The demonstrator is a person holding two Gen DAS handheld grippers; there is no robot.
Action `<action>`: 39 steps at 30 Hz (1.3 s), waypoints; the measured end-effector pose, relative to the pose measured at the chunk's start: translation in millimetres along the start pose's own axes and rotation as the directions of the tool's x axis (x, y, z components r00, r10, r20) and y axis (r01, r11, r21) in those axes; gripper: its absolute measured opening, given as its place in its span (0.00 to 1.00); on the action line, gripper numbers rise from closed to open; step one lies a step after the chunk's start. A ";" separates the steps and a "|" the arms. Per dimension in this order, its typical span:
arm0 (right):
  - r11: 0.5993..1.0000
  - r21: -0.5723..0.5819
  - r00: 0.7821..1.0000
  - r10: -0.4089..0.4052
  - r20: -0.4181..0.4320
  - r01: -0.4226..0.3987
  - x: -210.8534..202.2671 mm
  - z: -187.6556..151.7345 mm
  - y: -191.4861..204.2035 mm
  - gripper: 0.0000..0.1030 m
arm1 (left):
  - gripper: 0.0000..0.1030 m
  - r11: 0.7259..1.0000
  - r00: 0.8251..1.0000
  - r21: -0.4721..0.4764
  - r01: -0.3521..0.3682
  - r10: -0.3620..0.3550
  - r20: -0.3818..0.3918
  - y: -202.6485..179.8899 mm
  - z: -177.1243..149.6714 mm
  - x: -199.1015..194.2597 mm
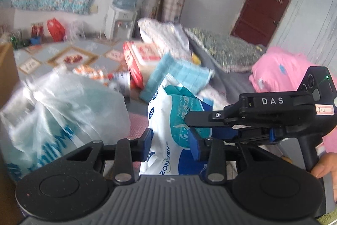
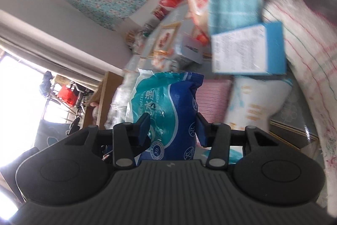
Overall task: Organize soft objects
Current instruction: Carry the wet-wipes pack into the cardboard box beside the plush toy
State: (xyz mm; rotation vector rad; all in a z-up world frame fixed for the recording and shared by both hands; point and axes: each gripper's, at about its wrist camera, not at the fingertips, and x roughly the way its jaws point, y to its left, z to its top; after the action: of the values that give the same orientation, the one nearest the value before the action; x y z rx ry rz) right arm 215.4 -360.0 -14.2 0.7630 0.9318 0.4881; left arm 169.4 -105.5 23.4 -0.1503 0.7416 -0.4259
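Both grippers clamp 1 wipes pack (image 1: 168,119): the left gripper (image 1: 171,143) pinches its lower part between blue pads, and the right gripper (image 2: 173,130) squeezes the same pack from its side (the right tool shows at the edge of the left view). The pack stands upright above the bed, beside a plastic bag (image 1: 63,111), with a teal towel (image 1: 179,75) behind.

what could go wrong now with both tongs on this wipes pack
1. The wipes pack is soft and slick; the left tongs and right tongs pinch it from different sides, so it may twist or slip out.
2. The plastic bag sits close beside it and could snag.
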 end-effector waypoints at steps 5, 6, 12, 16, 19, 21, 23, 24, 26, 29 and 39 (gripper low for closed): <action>0.993 -0.097 0.998 0.062 -0.006 -0.062 1.7 8.1 54.3 0.44 | 0.37 0.998 0.993 -0.010 -0.066 0.066 0.098 8.8 16.2 -45.6; 0.990 -0.119 0.997 0.076 -0.016 -0.077 6.2 10.0 68.2 0.44 | 0.37 0.996 0.989 -0.010 -0.090 0.091 0.118 14.1 20.5 -57.3; 0.956 -0.240 0.981 0.142 -0.129 -0.170 61.0 17.6 162.9 0.44 | 0.37 0.972 0.962 -0.084 -0.218 0.229 0.150 68.4 47.7 -115.2; 0.937 -0.274 0.961 0.158 -0.225 -0.218 118.4 20.5 222.5 0.44 | 0.37 0.937 0.935 -0.158 -0.313 0.333 0.123 118.7 67.9 -139.6; 0.936 -0.277 0.947 0.134 -0.293 -0.218 166.7 21.5 255.2 0.44 | 0.37 0.909 0.921 -0.203 -0.363 0.384 0.072 158.6 78.3 -142.8; 0.939 -0.279 0.939 0.103 -0.327 -0.200 197.4 20.7 270.5 0.44 | 0.37 0.895 0.917 -0.230 -0.382 0.398 0.026 185.1 85.5 -134.2; 0.945 -0.281 0.931 0.060 -0.360 -0.169 228.0 18.8 279.8 0.44 | 0.37 0.884 0.919 -0.266 -0.385 0.394 -0.024 214.2 90.0 -126.7; 0.947 -0.282 0.927 0.039 -0.373 -0.154 241.9 17.9 283.6 0.44 | 0.37 0.878 0.920 -0.284 -0.386 0.389 -0.047 227.9 90.9 -122.2; 0.950 -0.285 0.918 0.005 -0.396 -0.128 269.4 17.3 288.3 0.44 | 0.37 0.864 0.920 -0.319 -0.389 0.381 -0.090 255.3 93.2 -111.0; 0.951 -0.292 0.906 -0.038 -0.422 -0.097 304.6 17.0 295.3 0.45 | 0.37 0.848 0.920 -0.359 -0.391 0.368 -0.133 286.5 87.2 -107.0; 0.935 -0.352 0.916 -0.101 -0.387 -0.045 372.6 29.2 304.5 0.65 | 0.52 0.777 0.888 -0.434 -0.456 0.365 -0.280 363.8 77.9 -65.2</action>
State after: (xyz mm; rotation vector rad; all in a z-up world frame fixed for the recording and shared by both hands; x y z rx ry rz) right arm 417.7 75.1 31.6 0.3192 1.1911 0.7828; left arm 296.9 250.1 18.9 -0.4218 1.0280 0.1877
